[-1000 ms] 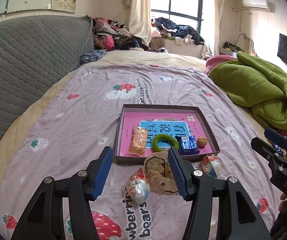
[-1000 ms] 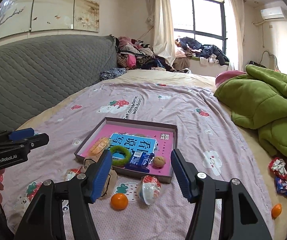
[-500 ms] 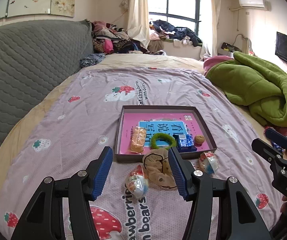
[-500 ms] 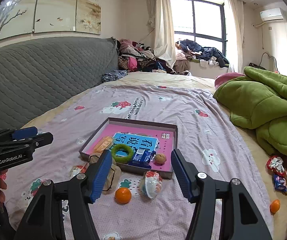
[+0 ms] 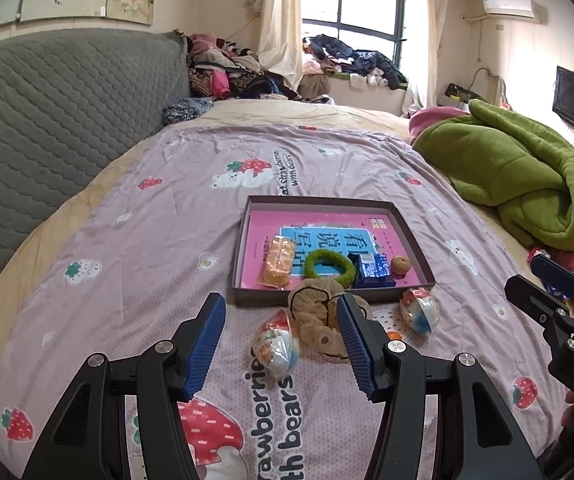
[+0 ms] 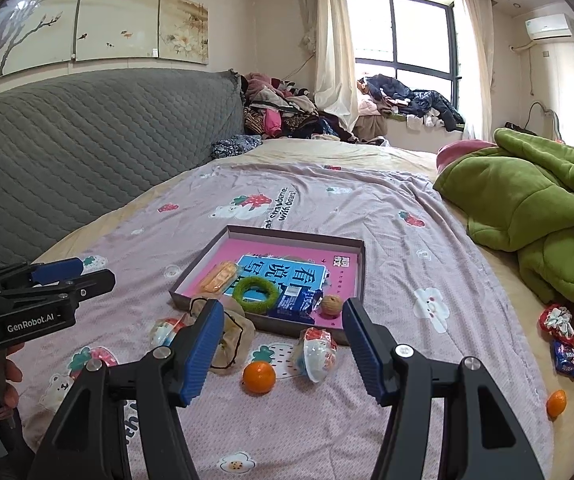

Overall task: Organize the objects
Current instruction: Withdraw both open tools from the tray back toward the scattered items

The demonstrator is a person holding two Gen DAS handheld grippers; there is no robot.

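A shallow box with a pink book as its floor lies on the bed. In it are an orange snack pack, a green ring, a blue packet and a walnut. In front of it lie a beige scrunchie, two egg toys and a tangerine. My left gripper is open above the nearer egg toy. My right gripper is open above the tangerine and egg toy.
A green blanket is heaped on the right of the bed. Snack packs and a second tangerine lie near the right edge. A grey padded headboard runs along the left. Clothes are piled by the window.
Both grippers have drawn back and risen a little, so the box and loose objects look farther away. Both stay open. Nothing on the bed has moved.
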